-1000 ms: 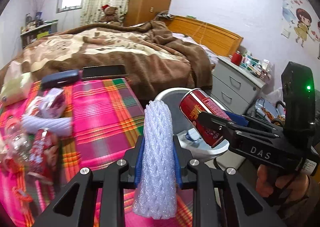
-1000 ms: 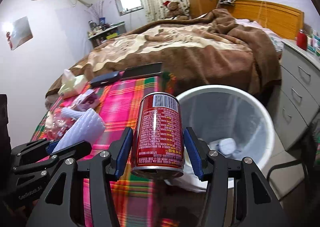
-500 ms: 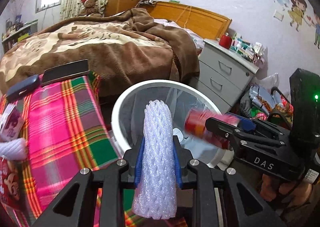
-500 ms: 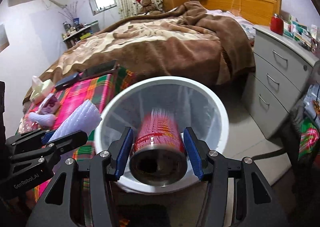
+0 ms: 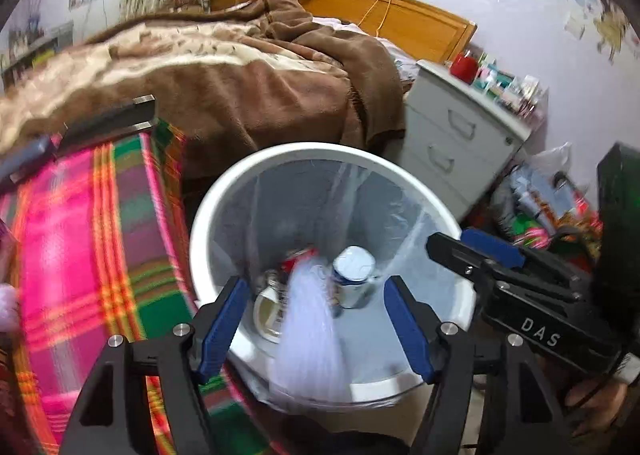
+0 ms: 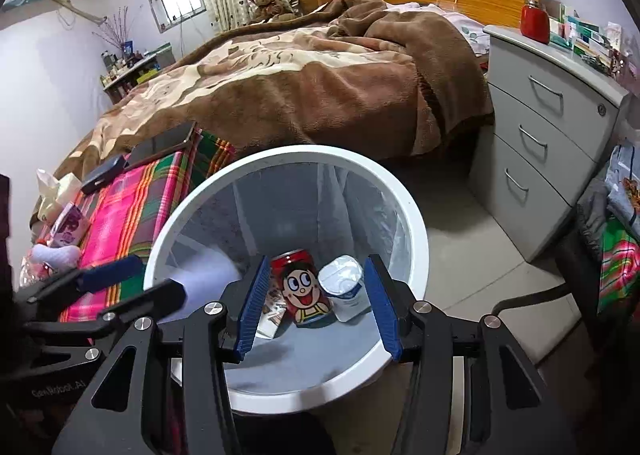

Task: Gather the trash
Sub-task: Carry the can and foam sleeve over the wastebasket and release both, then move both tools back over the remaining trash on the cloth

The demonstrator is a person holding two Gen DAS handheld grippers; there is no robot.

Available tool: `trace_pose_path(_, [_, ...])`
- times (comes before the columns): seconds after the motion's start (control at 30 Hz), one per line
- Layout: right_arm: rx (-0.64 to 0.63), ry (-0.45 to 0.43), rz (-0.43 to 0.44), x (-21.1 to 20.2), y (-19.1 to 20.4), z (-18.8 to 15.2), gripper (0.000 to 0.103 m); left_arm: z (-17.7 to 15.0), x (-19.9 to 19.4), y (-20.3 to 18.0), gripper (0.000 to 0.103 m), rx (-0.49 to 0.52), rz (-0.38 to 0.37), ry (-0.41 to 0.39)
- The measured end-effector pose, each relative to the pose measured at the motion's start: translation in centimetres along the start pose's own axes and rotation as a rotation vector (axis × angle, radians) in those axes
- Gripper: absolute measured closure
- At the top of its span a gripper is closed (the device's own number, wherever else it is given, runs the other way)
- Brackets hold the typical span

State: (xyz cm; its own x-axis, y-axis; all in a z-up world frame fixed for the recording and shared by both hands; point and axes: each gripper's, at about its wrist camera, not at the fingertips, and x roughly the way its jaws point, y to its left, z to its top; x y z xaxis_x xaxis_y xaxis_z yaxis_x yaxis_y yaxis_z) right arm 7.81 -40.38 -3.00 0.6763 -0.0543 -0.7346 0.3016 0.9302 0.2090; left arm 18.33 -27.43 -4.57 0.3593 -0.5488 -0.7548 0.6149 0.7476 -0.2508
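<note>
My left gripper (image 5: 316, 329) had its jaws just opened wide over the white trash bin (image 5: 208, 215); the white foam net sleeve (image 5: 310, 339) showed as a blur between the blue pads, touching neither, loose above the bin mouth. My right gripper (image 6: 316, 305) stood partly open with nothing in it; its jaws had just narrowed a bit. Both pointed down into the bin. At the bin's bottom the red cartoon can (image 6: 306, 289) lay beside a white cup (image 6: 344, 287) and some paper scraps. Left of the bin sat the pink plaid table (image 6: 120, 211), with a foam piece (image 6: 54, 255), a pink packet and two dark phones at its far edge. Beyond was the bed with a brown blanket (image 6: 320, 83), and to the right a grey drawer unit (image 6: 552, 135).
</note>
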Motion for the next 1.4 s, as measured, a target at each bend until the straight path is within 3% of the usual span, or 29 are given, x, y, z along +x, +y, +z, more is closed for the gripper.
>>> trace_pose_path(0.17, [-0.011,-0.005,0.002,-0.3,0.5,0.0,0.052,-0.3,-0.7,0.4,0.032,-0.007,0.024,-0.023])
trace_pose_path(0.5, [-0.046,-0.056,0.041,-2.3,2.4,0.1,0.052,-1.3,-6.0,1.4,0.032,-0.025,0.030,-0.115])
trace_pose_path(1.1, [-0.136,-0.117,0.191,-4.5,9.3,-1.6,0.052,-7.9,-16.8,8.4,0.032,-0.141,0.216,-0.246])
trace_pose_path(1.3, [-0.160,-0.108,0.239,-4.3,11.8,-2.0,0.052,-10.5,-19.8,11.4,0.032,-0.186,0.312,-0.271])
trace_pose_path(1.4, [-0.182,-0.098,0.256,-4.1,13.4,-2.5,0.052,-12.1,-21.5,13.1,0.032,-0.222,0.323,-0.294])
